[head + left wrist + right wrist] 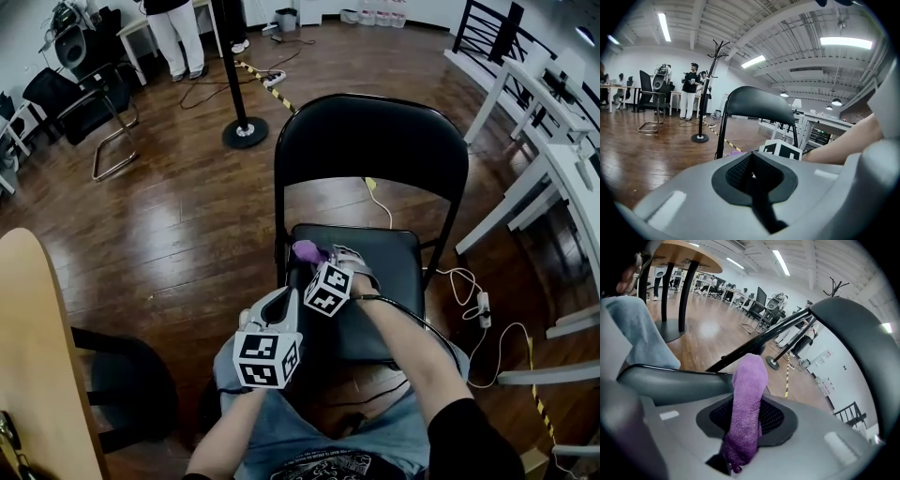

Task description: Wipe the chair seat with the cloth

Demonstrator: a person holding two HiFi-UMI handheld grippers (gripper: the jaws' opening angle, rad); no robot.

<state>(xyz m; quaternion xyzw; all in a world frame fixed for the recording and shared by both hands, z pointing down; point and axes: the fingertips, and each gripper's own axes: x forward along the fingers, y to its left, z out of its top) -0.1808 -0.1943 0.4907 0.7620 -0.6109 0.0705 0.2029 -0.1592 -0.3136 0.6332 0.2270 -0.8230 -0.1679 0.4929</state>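
Note:
The black folding chair stands right in front of me, its seat (384, 272) partly under my right arm. My right gripper (323, 261) is over the seat's left rear part and is shut on the purple cloth (307, 250). In the right gripper view the cloth (749, 380) runs up between the jaws of that gripper (749, 401), with the seat's edge (670, 383) just beyond. My left gripper (281, 307) hangs at the seat's front left corner, shut with nothing in it. In its own view, the left gripper (752, 161) points at the chair back (757, 103).
A coat stand (242, 122) rises behind the chair on the wooden floor. White tables (562, 169) line the right side, with a cable and power strip (483, 305) beside the chair. A round wooden table (37, 356) is at my left. A person (178, 37) stands far back.

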